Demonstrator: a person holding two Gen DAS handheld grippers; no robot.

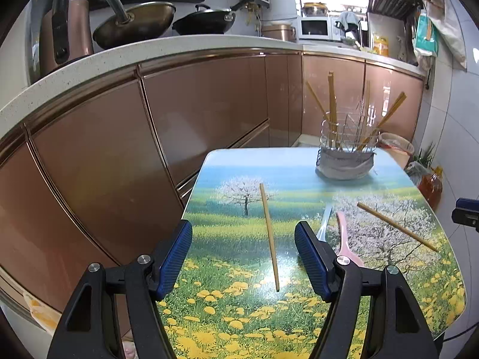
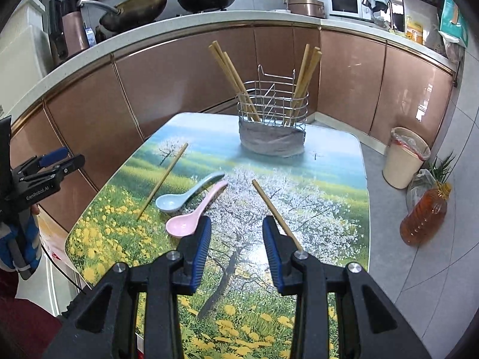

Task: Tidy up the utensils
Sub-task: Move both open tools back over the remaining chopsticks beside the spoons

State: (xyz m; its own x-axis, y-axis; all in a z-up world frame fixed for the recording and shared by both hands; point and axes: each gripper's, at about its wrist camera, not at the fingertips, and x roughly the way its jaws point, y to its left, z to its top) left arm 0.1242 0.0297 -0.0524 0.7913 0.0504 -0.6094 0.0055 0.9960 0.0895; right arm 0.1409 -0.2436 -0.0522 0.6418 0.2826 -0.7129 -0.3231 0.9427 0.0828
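A wire utensil holder (image 1: 347, 143) (image 2: 272, 110) with several bamboo chopsticks stands at the far end of the printed table (image 1: 233, 314) (image 2: 329, 209). One loose chopstick (image 1: 269, 236) (image 2: 163, 181) lies between the fingers of my open left gripper (image 1: 243, 257), below them on the table. A second chopstick (image 1: 396, 226) (image 2: 277, 215) lies by the right finger of my open right gripper (image 2: 236, 249). A blue spoon (image 2: 187, 193) (image 1: 324, 224) and a pink spoon (image 2: 194, 215) (image 1: 347, 242) lie side by side mid-table. The left gripper also shows in the right wrist view (image 2: 57, 161).
Brown kitchen cabinets (image 1: 119, 149) run along the table's left and far sides. A beige bin (image 2: 404, 158), a bag and an oil bottle (image 2: 425, 215) stand on the floor to the right. Pans sit on the counter (image 2: 167, 3).
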